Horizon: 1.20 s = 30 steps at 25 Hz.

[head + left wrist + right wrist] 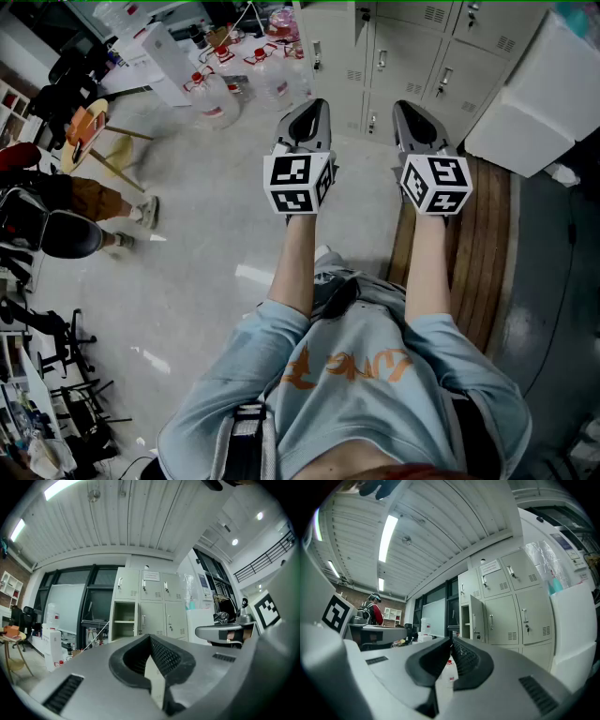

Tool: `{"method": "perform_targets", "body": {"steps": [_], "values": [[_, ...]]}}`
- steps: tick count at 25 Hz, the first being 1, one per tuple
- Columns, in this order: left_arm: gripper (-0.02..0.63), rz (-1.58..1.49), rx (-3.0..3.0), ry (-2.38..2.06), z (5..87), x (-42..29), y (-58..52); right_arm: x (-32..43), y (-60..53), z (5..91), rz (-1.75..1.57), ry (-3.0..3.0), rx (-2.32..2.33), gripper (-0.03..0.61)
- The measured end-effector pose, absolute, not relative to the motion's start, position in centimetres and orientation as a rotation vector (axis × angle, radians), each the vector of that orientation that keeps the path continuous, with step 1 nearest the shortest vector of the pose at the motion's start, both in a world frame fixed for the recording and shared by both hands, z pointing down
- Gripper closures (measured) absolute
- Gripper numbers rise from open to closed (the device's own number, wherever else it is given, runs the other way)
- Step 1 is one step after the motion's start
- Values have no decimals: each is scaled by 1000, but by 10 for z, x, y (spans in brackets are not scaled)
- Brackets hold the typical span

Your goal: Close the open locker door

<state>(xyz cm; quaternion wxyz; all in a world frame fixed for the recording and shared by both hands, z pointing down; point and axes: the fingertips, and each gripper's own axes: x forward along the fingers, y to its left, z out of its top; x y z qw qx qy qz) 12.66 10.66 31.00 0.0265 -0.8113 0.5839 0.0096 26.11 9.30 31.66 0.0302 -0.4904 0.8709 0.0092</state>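
The left gripper [307,117] and right gripper [412,117] are held side by side, jaws pressed together on nothing. The locker door [476,619] is seen ajar on the far locker bank [534,616], well apart from both.

The locker door [477,618] is being shown swung outward from a bank of pale grey lockers [518,616] (leftmost column, below the top row), standing upright to the right of its opening. The open compartment [123,620] is being left exposed, and a shelf [123,621] is being seen inside it.
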Motion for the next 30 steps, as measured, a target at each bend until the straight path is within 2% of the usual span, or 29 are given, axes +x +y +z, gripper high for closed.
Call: {"method": "perform_targets", "body": {"steps": [10, 18, 30], "values": [[595, 41, -2492, 1807, 305, 126, 99, 262, 83, 319, 57, 2698, -1529, 538], [595, 49, -2534, 1807, 316, 116, 82, 263, 63, 326, -53, 2649, -1488, 540], [595, 167, -2588, 1776, 315, 82, -35, 226, -39, 322, -30, 2635, -1475, 540]]}}
